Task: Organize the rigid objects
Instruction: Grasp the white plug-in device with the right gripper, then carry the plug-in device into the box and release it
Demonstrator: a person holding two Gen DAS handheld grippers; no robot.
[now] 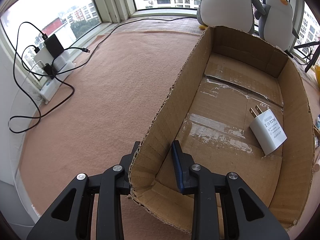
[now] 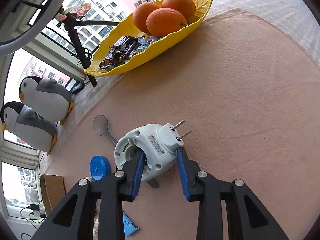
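Left gripper (image 1: 155,156): clamped on cardboard box (image 1: 180,92) wall.
Right gripper (image 2: 161,158): pads pressing white plug-in device (image 2: 152,150).
Box contents: white charger (image 1: 267,131).

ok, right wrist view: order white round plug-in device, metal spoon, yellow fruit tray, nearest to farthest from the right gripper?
1. White round plug-in device: between the right gripper fingers.
2. Metal spoon: just beyond, to the left.
3. Yellow fruit tray with oranges: far end, by the window.
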